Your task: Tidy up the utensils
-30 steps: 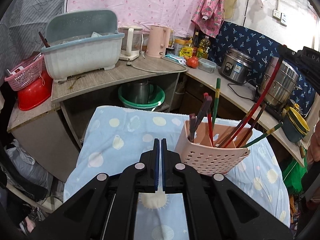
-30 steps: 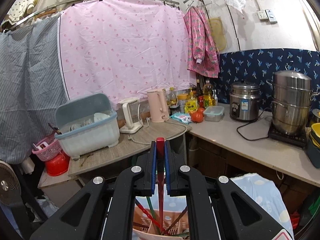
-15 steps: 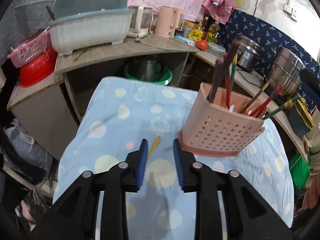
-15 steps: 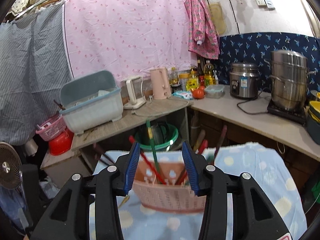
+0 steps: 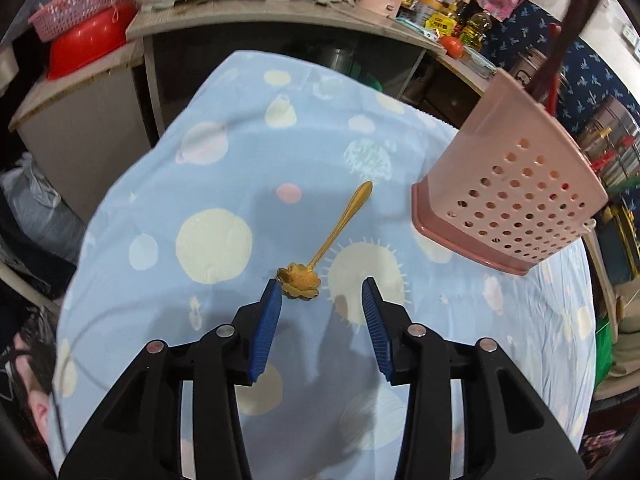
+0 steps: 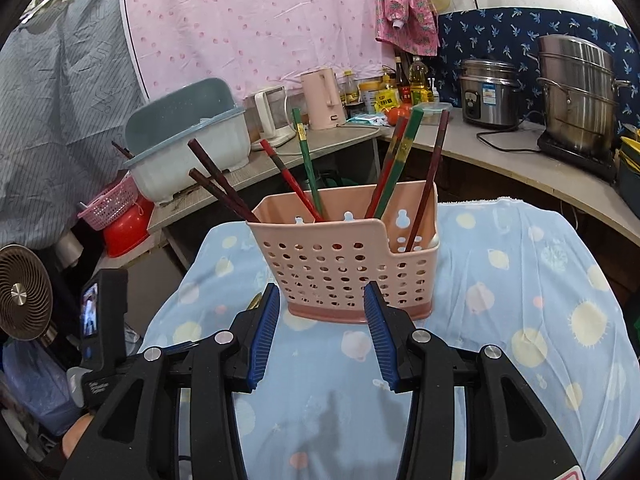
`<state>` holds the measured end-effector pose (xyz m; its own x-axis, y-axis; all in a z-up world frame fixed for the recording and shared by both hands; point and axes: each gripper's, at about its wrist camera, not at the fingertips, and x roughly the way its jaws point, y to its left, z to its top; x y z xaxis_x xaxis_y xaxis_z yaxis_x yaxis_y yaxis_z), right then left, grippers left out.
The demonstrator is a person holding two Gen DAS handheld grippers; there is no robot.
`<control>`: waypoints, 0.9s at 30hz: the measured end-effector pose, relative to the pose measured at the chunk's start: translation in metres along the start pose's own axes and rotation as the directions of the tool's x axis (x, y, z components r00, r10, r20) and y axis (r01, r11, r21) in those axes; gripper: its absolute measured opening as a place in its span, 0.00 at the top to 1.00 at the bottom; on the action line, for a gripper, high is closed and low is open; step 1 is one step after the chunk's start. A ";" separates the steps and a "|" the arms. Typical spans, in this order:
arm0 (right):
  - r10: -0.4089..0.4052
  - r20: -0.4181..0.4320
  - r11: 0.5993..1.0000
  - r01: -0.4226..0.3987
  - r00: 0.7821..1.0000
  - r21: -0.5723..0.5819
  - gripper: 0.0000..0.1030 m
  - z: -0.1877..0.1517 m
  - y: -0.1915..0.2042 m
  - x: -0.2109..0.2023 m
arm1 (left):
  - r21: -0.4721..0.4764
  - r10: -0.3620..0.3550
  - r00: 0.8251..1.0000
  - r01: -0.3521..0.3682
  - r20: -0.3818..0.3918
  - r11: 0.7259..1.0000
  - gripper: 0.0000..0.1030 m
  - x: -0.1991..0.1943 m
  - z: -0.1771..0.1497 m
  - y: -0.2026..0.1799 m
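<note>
A gold spoon (image 5: 324, 248) with a flower-shaped bowl lies on the blue spotted cloth (image 5: 216, 184). My left gripper (image 5: 322, 290) is open, just above the cloth, its left fingertip beside the spoon's bowl. A pink perforated utensil holder (image 5: 516, 204) stands to the right; in the right wrist view the holder (image 6: 344, 264) holds several red, green and dark chopsticks (image 6: 308, 168). My right gripper (image 6: 320, 294) is open and empty, in front of the holder. The spoon's handle tip (image 6: 254, 302) peeks out by its left finger.
A counter behind holds a grey dish rack (image 6: 188, 144), kettles (image 6: 324, 98), bottles, a rice cooker (image 6: 490, 92) and a steel steamer pot (image 6: 580, 92). A pink basket on a red bowl (image 6: 120, 220) and a fan (image 6: 24, 292) stand at the left.
My left gripper opened and came down to the gold spoon. My right gripper let go of a red chopstick into the holder, opened and drew back.
</note>
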<state>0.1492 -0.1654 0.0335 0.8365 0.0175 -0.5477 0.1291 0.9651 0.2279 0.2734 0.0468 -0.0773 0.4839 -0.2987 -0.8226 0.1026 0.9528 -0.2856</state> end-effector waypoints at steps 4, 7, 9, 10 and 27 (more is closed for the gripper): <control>0.002 -0.008 1.000 -0.002 1.000 -0.001 0.58 -0.002 0.000 0.003 | -0.079 -0.046 0.999 0.044 -0.024 0.996 0.62 0.014 0.001 0.011; 0.005 -0.016 1.000 -0.005 1.000 -0.004 0.58 -0.005 0.002 0.004 | -0.130 -0.076 0.997 0.074 -0.013 0.989 0.66 0.017 0.004 0.019; 0.006 -0.021 1.000 -0.007 1.000 -0.010 0.58 -0.007 0.004 0.005 | -0.151 -0.088 0.996 0.086 -0.010 0.985 0.74 0.018 0.006 0.021; 0.007 -0.023 1.000 -0.007 1.000 -0.012 0.58 -0.007 0.004 0.006 | -0.152 -0.093 0.996 0.090 -0.013 0.984 0.79 0.019 0.007 0.021; 0.018 -0.039 1.000 -0.018 0.999 -0.021 0.58 -0.013 0.011 0.000 | 0.011 -0.027 0.997 0.026 0.069 1.000 0.99 -0.018 0.005 -0.006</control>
<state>0.1443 -0.1515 0.0256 0.8174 0.0446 -0.5743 0.1025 0.9698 0.2212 0.2685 0.0471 -0.0579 0.5397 -0.3197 -0.7788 0.1245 0.9452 -0.3018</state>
